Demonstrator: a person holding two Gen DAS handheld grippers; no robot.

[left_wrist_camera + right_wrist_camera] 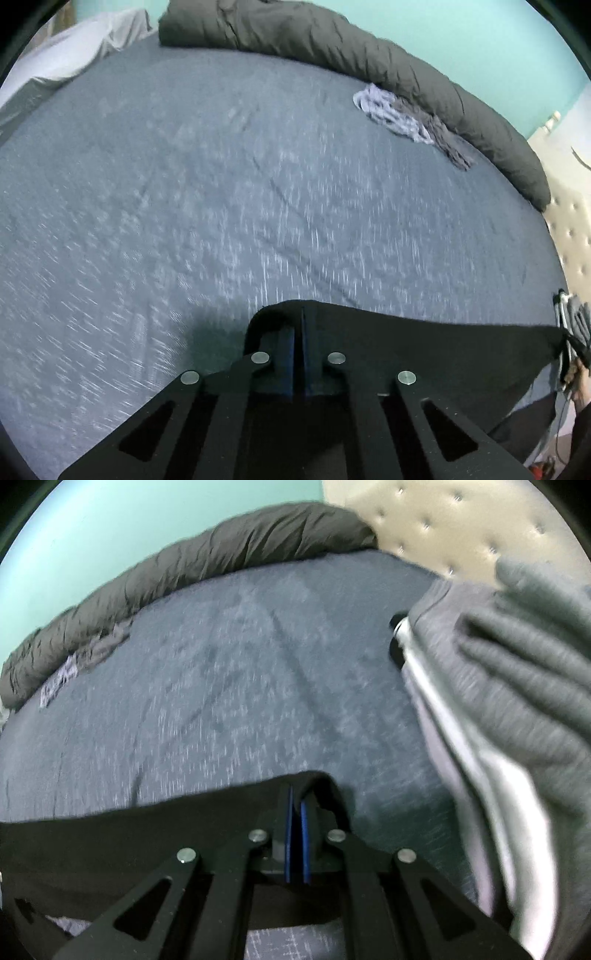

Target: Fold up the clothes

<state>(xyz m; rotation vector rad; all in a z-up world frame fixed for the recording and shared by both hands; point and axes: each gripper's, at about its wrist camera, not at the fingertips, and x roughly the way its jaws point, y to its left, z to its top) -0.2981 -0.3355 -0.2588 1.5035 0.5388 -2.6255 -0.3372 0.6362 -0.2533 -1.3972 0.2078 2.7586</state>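
A black garment (424, 350) hangs stretched between my two grippers above the blue-grey bed sheet (221, 184). In the left wrist view, my left gripper (301, 314) is shut on the garment's top left corner, and the cloth wraps over its fingertips. The taut upper edge runs off to the right. In the right wrist view, my right gripper (297, 794) is shut on the other top corner of the black garment (110, 849), which spreads away to the left. The garment's lower part is hidden beneath both grippers.
A rolled dark grey duvet (369, 55) lies along the bed's far edge, with crumpled pale blue and grey clothes (402, 114) beside it. Grey and white clothes (517, 701) sit at the right near a cream tufted headboard (443, 517). A white pillow (74, 51) is far left.
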